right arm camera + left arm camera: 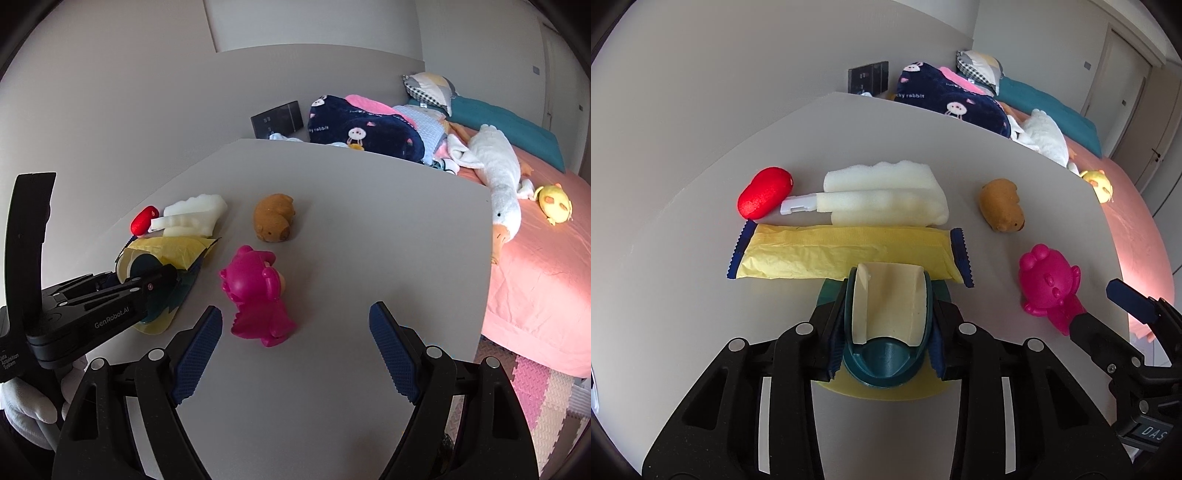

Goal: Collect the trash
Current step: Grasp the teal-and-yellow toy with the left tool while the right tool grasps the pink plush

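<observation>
Table (701, 155), pale grey, bed beyond its far edge.

Left gripper (886, 325): jaws drawn in and clamped on a teal tape dispenser (886, 363) carrying a beige tape roll (886, 302). The pads press its two sides. The dispenser sits on a thin yellow disc (886, 391) that lies flat on the table; whether the dispenser has left that disc, cannot tell.

Right gripper (295, 343): jaws wide apart, nothing between them, over bare table just in front of the pink toy figure (255, 299).

Likely trash, by judgement: yellow snack wrapper (846, 254) with blue serrated ends, lying flat just beyond the dispenser; white foam pieces (886, 195) touching the wrapper's far edge, with a white plastic clip (798, 205) at their left end. Toys nearby: red plush bean (764, 192) beside the clip, brown plush animal (1001, 210) and the pink figure to the right, well apart from the wrapper.

No bin or bag in either view.

Step in hand, as I read it: the left has taken hold of the tape dispenser, either to clear it or to collect it. The right is free.

Next move calls for: lifting the dispenser straight up so the disc and wrapper do not drag. The wrapper lies flat and thin, so it needs a low pinch at a crimped end.
</observation>
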